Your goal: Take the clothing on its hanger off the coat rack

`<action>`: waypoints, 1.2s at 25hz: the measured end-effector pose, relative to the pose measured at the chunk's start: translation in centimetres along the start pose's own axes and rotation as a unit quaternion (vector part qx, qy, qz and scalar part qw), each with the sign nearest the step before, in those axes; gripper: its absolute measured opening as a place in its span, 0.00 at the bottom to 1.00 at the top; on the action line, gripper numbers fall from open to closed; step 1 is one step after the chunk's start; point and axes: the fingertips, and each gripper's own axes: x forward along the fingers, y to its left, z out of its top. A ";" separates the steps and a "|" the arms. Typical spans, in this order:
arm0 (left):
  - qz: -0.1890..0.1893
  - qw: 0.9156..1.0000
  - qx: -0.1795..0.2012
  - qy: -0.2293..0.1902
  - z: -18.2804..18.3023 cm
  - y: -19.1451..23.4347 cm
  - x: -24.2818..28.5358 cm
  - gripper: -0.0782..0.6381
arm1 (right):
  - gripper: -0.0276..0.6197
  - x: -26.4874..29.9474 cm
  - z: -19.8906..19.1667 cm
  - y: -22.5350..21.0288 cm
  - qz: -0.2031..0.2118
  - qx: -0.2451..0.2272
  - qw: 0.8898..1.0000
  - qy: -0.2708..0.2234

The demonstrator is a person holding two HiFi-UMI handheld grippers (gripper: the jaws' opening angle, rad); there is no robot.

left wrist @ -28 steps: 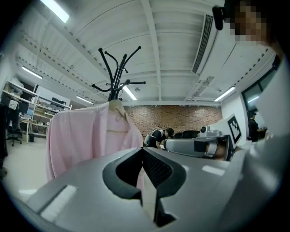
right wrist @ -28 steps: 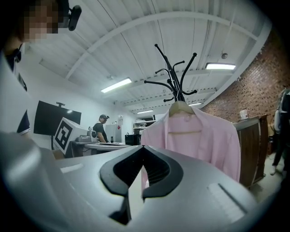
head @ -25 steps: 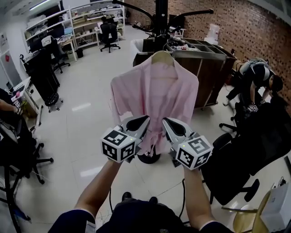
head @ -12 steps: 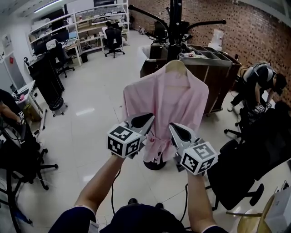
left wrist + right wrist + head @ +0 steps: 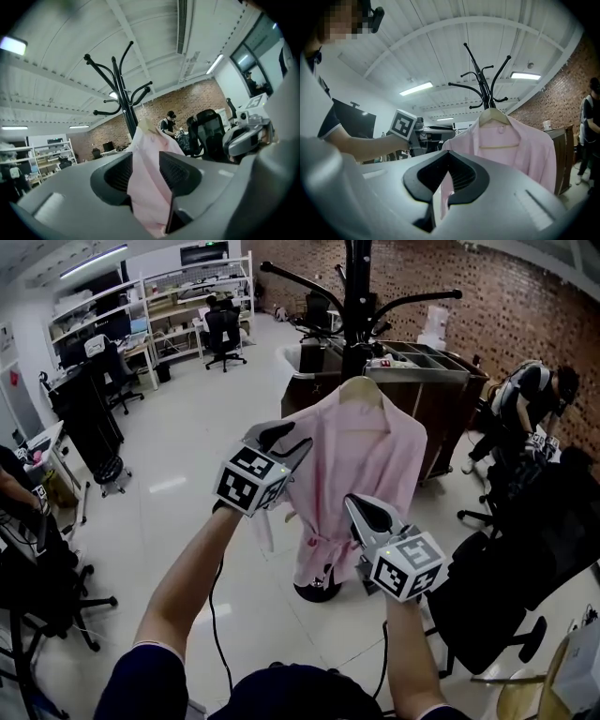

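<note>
Head view gave me the pink robe (image 5: 361,456) hanging on its wooden hanger (image 5: 361,385) from the black coat rack (image 5: 357,306). Nothing had come off yet, so I judged this to be the reach, before any grip. My left gripper (image 5: 281,442) was up at the robe's shoulder on the picture's left side, pointing level, and its jaws had just been opening. In the left gripper view they stood moderately apart with pink cloth showing in the gap. The pads were not pressing on it, and I could not tell whether cloth was truly between them or just beyond. My right gripper (image 5: 362,510) sat lower, in front of the robe's waist. Its own view showed the jaw tips met with nothing caught, the robe and hanger ahead of them. The next move, as I read it, called for bringing the left jaws onto the hanger's arm under the shoulder cloth and closing firmly. Then a lift would be needed to clear the hook from the rack before drawing away. I could not make out the hook against the pole, so which way it must slide off was a guess. Gripping cloth alone risked the robe slipping off the hanger.
</note>
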 end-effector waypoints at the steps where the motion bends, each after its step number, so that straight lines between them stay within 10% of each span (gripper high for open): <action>1: 0.001 1.000 0.015 0.007 0.2 0.7 0.5 0.37 | 0.05 0.1 0.2 0.0 -0.002 -0.002 1.000 -0.002; 17: -0.091 0.970 0.132 0.180 -2.7 2.7 9.6 0.49 | 0.05 -0.5 0.5 -2.2 -0.047 -0.012 0.999 -0.006; 23: -0.090 0.969 0.144 0.180 -3.1 2.6 10.5 0.19 | 0.05 -2.0 0.2 -3.4 -0.069 -0.010 0.998 -0.004; 30: -0.069 0.969 0.147 0.185 -3.2 3.0 11.0 0.17 | 0.05 -2.6 -0.5 -4.4 -0.077 -0.004 0.997 0.002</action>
